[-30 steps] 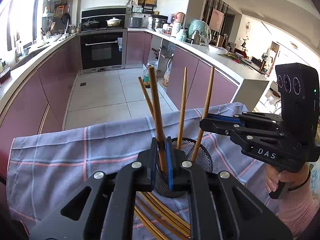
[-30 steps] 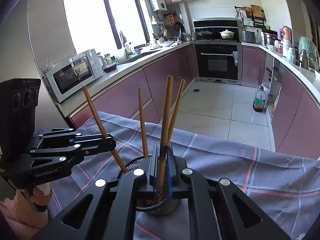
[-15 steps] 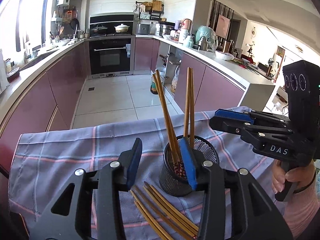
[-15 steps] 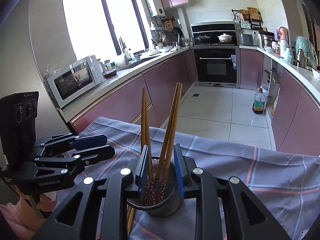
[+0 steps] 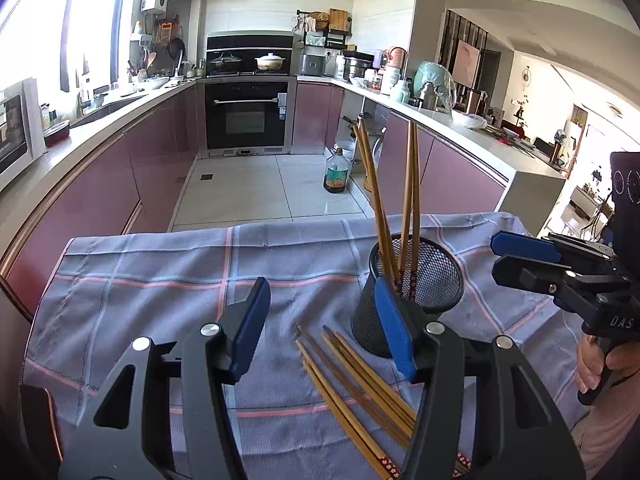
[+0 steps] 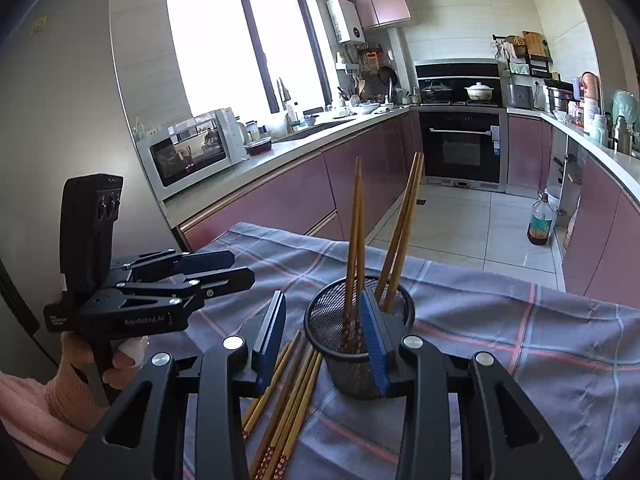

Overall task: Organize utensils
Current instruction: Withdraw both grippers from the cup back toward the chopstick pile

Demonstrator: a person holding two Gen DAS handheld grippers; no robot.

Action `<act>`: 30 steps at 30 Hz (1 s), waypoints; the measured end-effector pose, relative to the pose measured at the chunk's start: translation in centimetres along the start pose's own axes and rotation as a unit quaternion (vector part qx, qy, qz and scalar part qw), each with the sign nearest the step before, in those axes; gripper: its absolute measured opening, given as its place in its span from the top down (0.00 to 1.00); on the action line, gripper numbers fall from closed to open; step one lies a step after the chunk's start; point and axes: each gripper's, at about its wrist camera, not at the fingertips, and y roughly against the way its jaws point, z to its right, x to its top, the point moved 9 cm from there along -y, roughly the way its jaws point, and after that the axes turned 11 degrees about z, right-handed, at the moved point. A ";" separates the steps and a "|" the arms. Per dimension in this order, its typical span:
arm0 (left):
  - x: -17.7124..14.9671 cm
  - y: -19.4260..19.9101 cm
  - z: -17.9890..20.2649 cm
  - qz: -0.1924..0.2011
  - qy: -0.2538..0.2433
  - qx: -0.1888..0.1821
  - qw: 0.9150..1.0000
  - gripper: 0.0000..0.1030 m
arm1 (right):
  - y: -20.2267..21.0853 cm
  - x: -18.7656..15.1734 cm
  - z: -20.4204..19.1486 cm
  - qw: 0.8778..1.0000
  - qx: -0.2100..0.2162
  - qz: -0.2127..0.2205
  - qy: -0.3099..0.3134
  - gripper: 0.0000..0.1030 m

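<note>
A black mesh cup (image 5: pixel 436 276) (image 6: pixel 348 376) stands on the checked cloth (image 5: pixel 160 280) (image 6: pixel 520 340). Two pairs of wooden chopsticks (image 5: pixel 412 184) (image 6: pixel 356 220) lean upright in it. Several loose chopsticks (image 5: pixel 352 380) (image 6: pixel 288 392) lie flat on the cloth in front of the cup. My left gripper (image 5: pixel 320 286) (image 6: pixel 240 268) hovers over them, jaws opening, gripping nothing. My right gripper (image 6: pixel 323 300) (image 5: pixel 496 256) is close before the cup, jaws opening. Its right finger overlaps the cup and no pad presses on anything.
The cloth's far edge (image 5: pixel 280 224) drops off to the tiled kitchen floor. An oil bottle (image 5: pixel 335 172) stands on that floor. Purple cabinets run along both sides, with a microwave (image 6: pixel 192 152) on the left counter. A hand (image 6: pixel 124 356) in a pink sleeve holds the left gripper.
Both grippers were shut on chopsticks standing in the cup. They have let go, opened and drawn back. The chopsticks now rest in the cup as two leaning pairs.
</note>
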 end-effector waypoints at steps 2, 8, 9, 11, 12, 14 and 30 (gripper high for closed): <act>-0.9 0.4 -0.6 -0.003 0.002 0.007 1.000 0.47 | -0.3 -1.4 -0.4 1.000 0.003 -0.015 -0.001 0.65; -5.0 0.8 -1.6 -0.037 0.012 0.008 0.999 0.44 | -2.9 -7.0 -1.3 0.996 0.013 -0.091 -0.014 0.65; -5.8 0.8 -1.7 -0.045 0.012 0.009 0.999 0.44 | -3.3 -7.9 -1.4 0.994 0.013 -0.103 -0.018 0.65; -7.1 0.7 -1.4 -0.062 0.013 0.003 0.998 0.44 | -4.0 -9.6 -1.6 0.992 0.011 -0.125 -0.022 0.65; -7.8 0.6 -1.3 -0.068 0.012 0.003 0.998 0.44 | -4.2 -10.2 -1.6 0.991 0.009 -0.133 -0.024 0.66; -9.2 0.5 -1.0 -0.082 0.008 -0.003 0.997 0.44 | -4.6 -11.0 -1.7 0.989 0.009 -0.145 -0.027 0.70; -15.6 -1.0 1.8 -0.153 -0.013 -0.040 0.987 0.51 | -3.9 -13.6 -1.8 0.985 0.001 -0.166 -0.051 0.82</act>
